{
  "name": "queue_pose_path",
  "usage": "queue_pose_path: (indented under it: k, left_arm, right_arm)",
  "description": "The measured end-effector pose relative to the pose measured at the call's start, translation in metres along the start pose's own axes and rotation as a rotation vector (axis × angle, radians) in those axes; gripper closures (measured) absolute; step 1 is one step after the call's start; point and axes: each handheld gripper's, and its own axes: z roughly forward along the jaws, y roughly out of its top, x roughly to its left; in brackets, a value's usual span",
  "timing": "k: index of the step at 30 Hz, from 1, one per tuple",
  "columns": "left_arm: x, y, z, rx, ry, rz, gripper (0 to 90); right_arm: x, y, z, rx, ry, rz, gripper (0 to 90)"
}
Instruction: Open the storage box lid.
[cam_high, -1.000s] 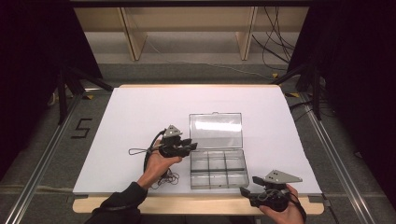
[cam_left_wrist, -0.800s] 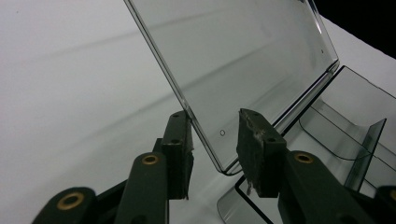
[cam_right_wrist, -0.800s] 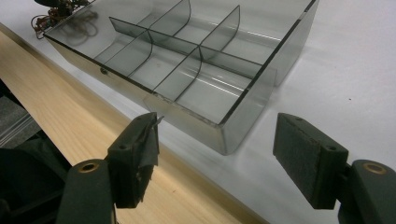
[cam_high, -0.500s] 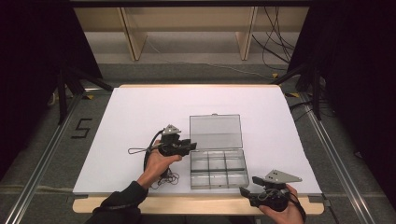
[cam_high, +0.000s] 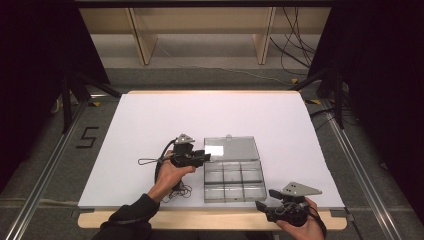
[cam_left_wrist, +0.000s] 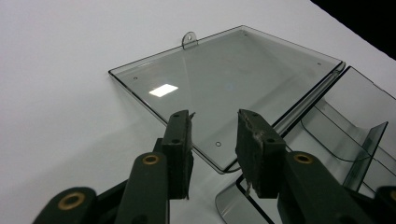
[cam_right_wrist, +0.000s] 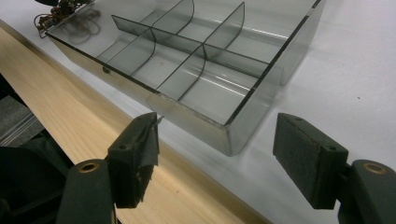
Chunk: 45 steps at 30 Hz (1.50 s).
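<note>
A clear plastic compartment box (cam_high: 234, 181) lies near the table's front edge with its lid (cam_high: 231, 148) swung open flat behind it. My left gripper (cam_high: 206, 156) hovers at the lid's left near corner. In the left gripper view the lid (cam_left_wrist: 233, 70) lies just beyond my left gripper (cam_left_wrist: 214, 126), whose jaws stand apart with nothing pressed between them. My right gripper (cam_high: 260, 206) sits at the front edge by the box's near right corner. In the right gripper view my right gripper (cam_right_wrist: 217, 123) is wide open, and the box (cam_right_wrist: 275, 60) with its empty divided cells lies ahead.
The white table top (cam_high: 150, 120) has free room to the left and behind the box. A tangle of thin cable (cam_high: 177, 192) lies by the left hand. The wooden front edge (cam_right_wrist: 70, 102) runs just below the box. Shelving stands beyond the table.
</note>
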Motion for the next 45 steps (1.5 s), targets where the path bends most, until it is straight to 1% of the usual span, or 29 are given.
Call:
queue_pose_path:
  k: [1, 5, 6, 7, 9, 10, 11, 14, 15, 18, 19, 20, 21, 22, 24, 25, 26, 27, 29, 31, 33, 34, 35, 36, 37, 38, 39, 44, 45]
  left_arm:
    - [0.000, 0.000, 0.000, 0.000, 0.003, -0.003, 64.8]
    - [0.000, 0.000, 0.000, -0.010, 0.006, -0.021, 64.3]
    - [0.000, 0.000, 0.000, -0.005, 0.006, -0.018, 64.1]
    - [0.000, 0.000, 0.000, -0.008, 0.010, -0.024, 63.7]
    - [0.001, 0.001, -0.003, -0.005, 0.013, -0.002, 62.8]
    - [0.000, 0.002, -0.005, -0.017, 0.018, -0.014, 62.0]
    - [0.000, 0.004, -0.007, -0.021, 0.015, -0.010, 61.2]
    - [-0.001, 0.009, -0.015, -0.030, 0.016, -0.012, 56.6]
    - [-0.002, 0.010, -0.019, -0.028, 0.014, -0.016, 55.0]
    - [-0.004, 0.013, -0.030, -0.023, 0.008, 0.016, 51.9]
    - [-0.004, 0.013, -0.035, -0.012, 0.008, 0.033, 51.2]
    - [-0.006, 0.013, -0.038, -0.019, 0.007, 0.027, 50.6]
    - [-0.006, 0.013, -0.042, -0.010, 0.004, 0.042, 49.7]
    - [-0.007, 0.012, -0.045, -0.012, 0.011, 0.045, 48.6]
    - [-0.008, 0.012, -0.048, -0.002, 0.007, 0.046, 46.0]
    - [-0.010, 0.011, -0.053, 0.016, 0.014, 0.076, 45.3]
    - [-0.011, 0.011, -0.055, 0.010, 0.015, 0.076, 44.8]
    - [-0.013, 0.010, -0.056, 0.006, 0.016, 0.073, 44.3]
    - [-0.014, 0.009, -0.060, 0.027, 0.015, 0.103, 43.1]
    - [-0.015, 0.006, -0.064, 0.042, 0.016, 0.106, 41.4]
    - [-0.016, 0.002, -0.068, 0.056, 0.017, 0.111, 39.6]
    - [-0.016, 0.001, -0.070, 0.063, 0.017, 0.117, 39.4]
    - [-0.015, -0.001, -0.073, 0.067, 0.024, 0.125, 39.2]
    - [-0.015, -0.003, -0.075, 0.074, 0.032, 0.132, 39.0]
    - [-0.014, -0.005, -0.077, 0.078, 0.032, 0.140, 38.6]
    - [-0.013, -0.008, -0.079, 0.080, 0.038, 0.143, 37.9]
    - [-0.012, -0.010, -0.081, 0.089, 0.035, 0.142, 37.4]
    - [-0.008, -0.022, -0.089, 0.120, 0.077, 0.153, 35.7]
    - [-0.006, -0.024, -0.090, 0.121, 0.078, 0.160, 35.1]
  right_arm:
    - [-0.002, 0.000, 0.000, -0.002, -0.008, -0.027, 32.2]
    - [-0.002, 0.001, -0.001, -0.005, -0.011, -0.032, 32.1]
    - [0.000, 0.000, -0.001, 0.009, 0.006, 0.008, 32.0]
    - [0.000, 0.000, -0.001, 0.013, 0.007, 0.016, 31.9]
    - [0.000, 0.000, -0.002, 0.010, 0.003, 0.008, 31.8]
    - [-0.003, 0.001, -0.001, -0.003, -0.002, -0.025, 31.4]
    - [-0.003, 0.000, -0.001, -0.007, -0.002, -0.032, 31.1]
    - [-0.003, 0.000, -0.003, -0.005, -0.007, -0.016, 31.0]
    - [0.000, 0.000, -0.003, -0.001, 0.003, 0.028, 30.7]
    - [-0.003, -0.001, -0.003, -0.018, 0.003, -0.013, 30.2]
    - [-0.004, -0.001, -0.003, -0.013, 0.011, -0.011, 30.0]
    - [-0.004, -0.002, -0.004, -0.014, -0.006, -0.004, 29.7]
    - [-0.004, -0.002, -0.005, -0.020, -0.010, -0.010, 29.3]
    - [-0.002, -0.002, -0.005, -0.016, -0.006, 0.013, 28.8]
    - [-0.002, -0.002, -0.006, -0.005, -0.005, 0.007, 28.4]
    - [-0.001, -0.003, -0.006, 0.010, 0.003, 0.030, 27.7]
    - [0.000, -0.004, -0.006, 0.008, 0.006, 0.031, 27.6]
    - [-0.002, -0.004, -0.005, -0.009, 0.008, 0.004, 27.5]
    - [-0.001, -0.004, -0.006, -0.010, 0.006, 0.007, 26.7]
    - [-0.001, -0.005, -0.007, -0.014, 0.008, 0.008, 26.3]
    - [-0.003, -0.005, -0.008, -0.010, -0.007, -0.021, 25.8]
    - [-0.003, -0.006, -0.007, 0.001, 0.004, 0.001, 25.7]
    - [-0.004, -0.007, -0.008, -0.007, -0.002, -0.013, 25.7]
    - [-0.004, -0.007, -0.007, -0.015, 0.003, -0.008, 25.7]
    - [-0.001, -0.007, -0.009, 0.008, 0.002, 0.030, 25.7]
    - [-0.004, -0.007, -0.009, -0.009, -0.006, -0.014, 25.7]
    - [-0.003, -0.008, -0.008, -0.013, 0.002, -0.007, 25.7]
    - [0.000, -0.009, -0.010, 0.001, 0.006, 0.034, 25.8]
    - [-0.001, -0.009, -0.010, -0.004, 0.003, 0.027, 25.8]
